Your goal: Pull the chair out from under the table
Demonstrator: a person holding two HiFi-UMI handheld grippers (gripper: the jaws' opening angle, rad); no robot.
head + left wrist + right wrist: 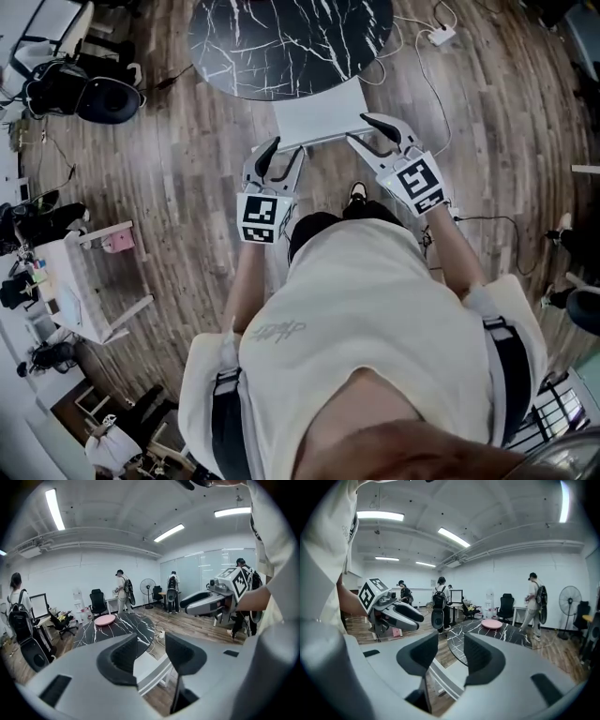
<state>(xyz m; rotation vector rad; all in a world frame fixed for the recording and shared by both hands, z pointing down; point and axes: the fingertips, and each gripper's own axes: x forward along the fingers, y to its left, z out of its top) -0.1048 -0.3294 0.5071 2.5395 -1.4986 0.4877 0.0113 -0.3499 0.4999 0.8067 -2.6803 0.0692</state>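
On the wooden floor (187,187) at the far left of the head view lie black bags (103,98), and below them stands a low white stand (89,281) with a pink item on it. The person's cream shirt (366,319) fills the bottom of that view.

The left gripper (287,148) is held near the left end of the near edge of the white chair (319,112), with its marker cube (262,217) towards the person. In the left gripper view its jaws stand apart. The chair's white edge shows in the gap between them, and neither pad presses on it.

The chair sits in the middle, straight ahead of the person. The far part of its seat is tucked under the round black marble table (281,37) and the near part sticks out towards the person. A pink plate (104,619) lies on the table top.

The right gripper (358,127) is at the right end of the same chair edge, and its marker cube (419,183) faces up. In the right gripper view its jaws are also parted, with the chair's edge visible below the gap and nothing clamped.

To the upper right, a white power strip (441,36) lies on the floor with its cable trailing past the table. Both gripper views show people with backpacks standing by desks in the background, and a standing fan (569,597).
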